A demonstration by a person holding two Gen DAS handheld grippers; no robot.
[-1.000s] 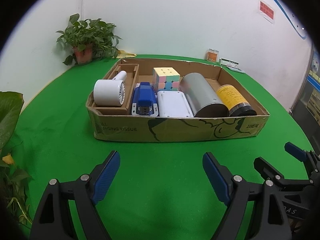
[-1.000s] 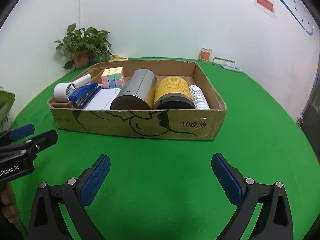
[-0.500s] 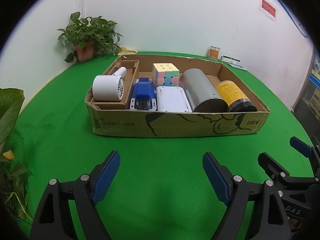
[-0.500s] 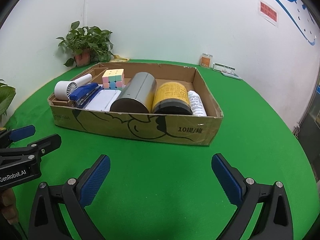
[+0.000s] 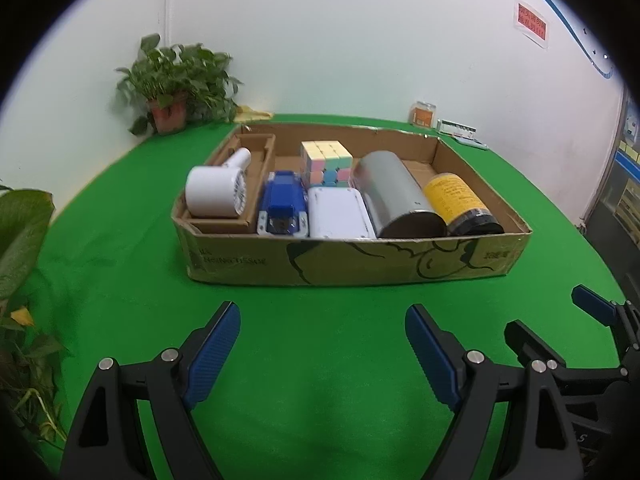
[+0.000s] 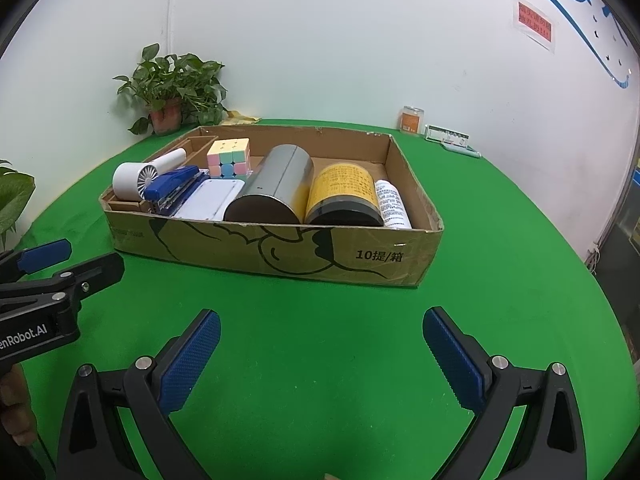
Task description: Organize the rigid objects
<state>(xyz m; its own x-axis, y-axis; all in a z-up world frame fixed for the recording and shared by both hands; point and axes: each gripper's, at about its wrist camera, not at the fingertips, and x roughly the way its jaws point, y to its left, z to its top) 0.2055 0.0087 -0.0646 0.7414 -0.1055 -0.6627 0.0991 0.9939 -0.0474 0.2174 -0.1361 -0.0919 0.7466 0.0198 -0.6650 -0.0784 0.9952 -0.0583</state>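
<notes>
Across the green table (image 5: 320, 360), nothing in the cardboard box (image 5: 360, 260) has shifted; both views sit slightly farther back. Left gripper (image 5: 322, 344) and right gripper (image 6: 320, 352) gape empty. Packing looks complete.

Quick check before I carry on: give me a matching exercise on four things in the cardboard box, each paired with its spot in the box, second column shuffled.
Things:
1. white fan
2. puzzle cube
3. silver cylinder
4. white bottle

Places:
A. lying between the white case and the yellow-labelled can
B. in the small inner tray at the left end
C. at the right end, beside the yellow-labelled can
D. towards the back wall, behind the blue stapler and white case

Pairs: 1-B, 2-D, 3-A, 4-C
</notes>
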